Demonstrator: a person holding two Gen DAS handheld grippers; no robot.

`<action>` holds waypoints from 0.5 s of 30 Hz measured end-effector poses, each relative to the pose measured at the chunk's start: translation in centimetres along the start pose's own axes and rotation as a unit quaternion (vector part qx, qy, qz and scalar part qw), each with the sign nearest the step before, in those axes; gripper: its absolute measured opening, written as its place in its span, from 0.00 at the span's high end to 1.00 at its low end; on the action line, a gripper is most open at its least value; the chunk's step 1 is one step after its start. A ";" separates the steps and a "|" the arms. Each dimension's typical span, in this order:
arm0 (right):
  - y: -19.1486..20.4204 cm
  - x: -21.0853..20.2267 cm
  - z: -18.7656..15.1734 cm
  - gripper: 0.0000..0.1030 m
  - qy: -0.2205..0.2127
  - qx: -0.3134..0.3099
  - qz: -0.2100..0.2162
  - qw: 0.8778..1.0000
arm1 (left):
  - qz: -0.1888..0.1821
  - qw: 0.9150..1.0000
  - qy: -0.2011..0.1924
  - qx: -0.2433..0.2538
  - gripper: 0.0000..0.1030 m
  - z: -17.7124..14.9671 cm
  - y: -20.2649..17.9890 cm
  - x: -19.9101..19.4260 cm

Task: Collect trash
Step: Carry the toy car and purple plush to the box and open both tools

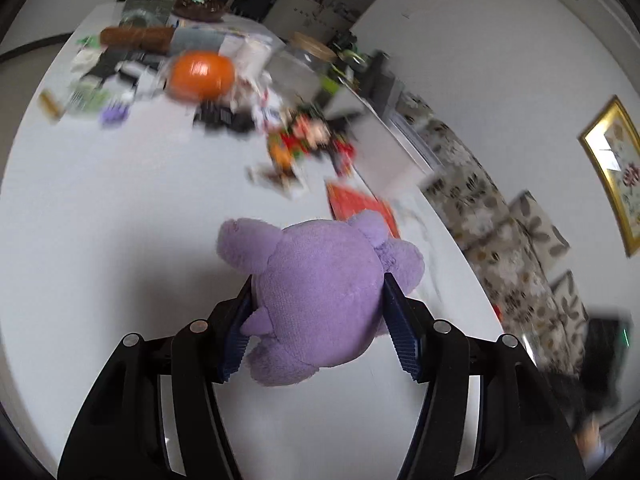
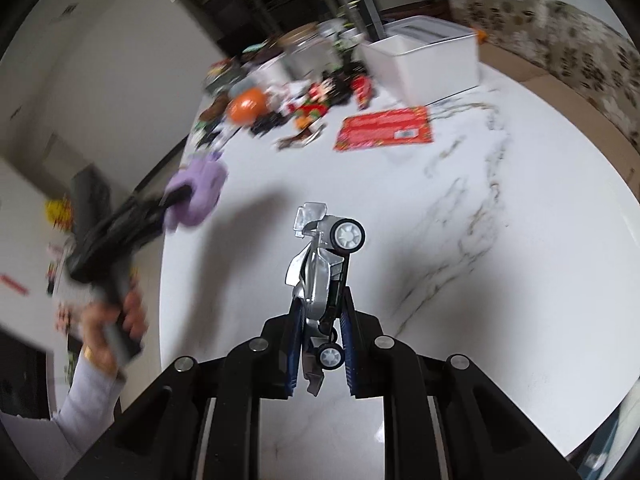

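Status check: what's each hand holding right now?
Left gripper shut on purple plush toy. Right gripper shut on silver toy car. Both above white marble table, nothing blocking.

plush (image 1: 324, 292): purple, plain, fuzzy
car (image 2: 320, 272): silver body, black underside, grey-white wheel hubs, black tyres
left gripper (image 1: 318, 312): black frame, dark blue ribbed pads (image 1: 404, 336)
right gripper (image 2: 320, 320): black frame, dark blue pads, silver bolt heads
table (image 2: 460, 260): white marble, grey-brown veins
card (image 2: 386, 128): red, multicoloured border, white label patch
ball (image 1: 200, 74): orange
bin (image 2: 424, 62): white
roll (image 1: 136, 38): brown
sofa (image 1: 500, 224): off-white, grey-brown floral print
frame (image 1: 612, 168): gold, floral picture inside
sleeve (image 2: 80, 404): white
wall (image 1: 500, 40): white
clutter (image 1: 304, 140): red, green, black, mixed; blurred
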State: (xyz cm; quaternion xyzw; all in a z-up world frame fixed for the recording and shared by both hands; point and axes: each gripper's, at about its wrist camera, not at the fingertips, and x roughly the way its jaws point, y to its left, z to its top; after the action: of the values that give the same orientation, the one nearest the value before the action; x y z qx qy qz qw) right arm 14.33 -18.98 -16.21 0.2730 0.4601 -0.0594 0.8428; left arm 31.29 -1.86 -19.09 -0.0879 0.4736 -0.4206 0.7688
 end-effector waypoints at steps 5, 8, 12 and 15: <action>0.0 -1.0 -3.1 0.83 0.040 -0.046 0.029 0.998 | 0.014 0.998 0.051 -0.035 0.43 -12.4 -4.2 -5.0; -0.9 -2.0 -6.1 0.83 0.071 -0.070 0.057 0.993 | 0.028 0.996 0.066 -0.054 0.43 -18.6 -8.1 -6.6; -3.2 -4.2 -11.0 0.83 0.110 -0.105 0.084 0.985 | 0.046 0.994 0.080 -0.066 0.43 -26.0 -14.1 -6.7; -6.4 -6.1 -15.0 0.83 0.131 -0.119 0.082 0.981 | 0.062 0.991 0.089 -0.079 0.42 -30.9 -17.8 -5.2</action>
State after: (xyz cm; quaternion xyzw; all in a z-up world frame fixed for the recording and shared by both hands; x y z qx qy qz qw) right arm -2.58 -17.59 -20.32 0.2127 0.5462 0.1017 0.8038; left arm -4.57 -1.16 -22.69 -0.0809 0.5763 -0.3391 0.7391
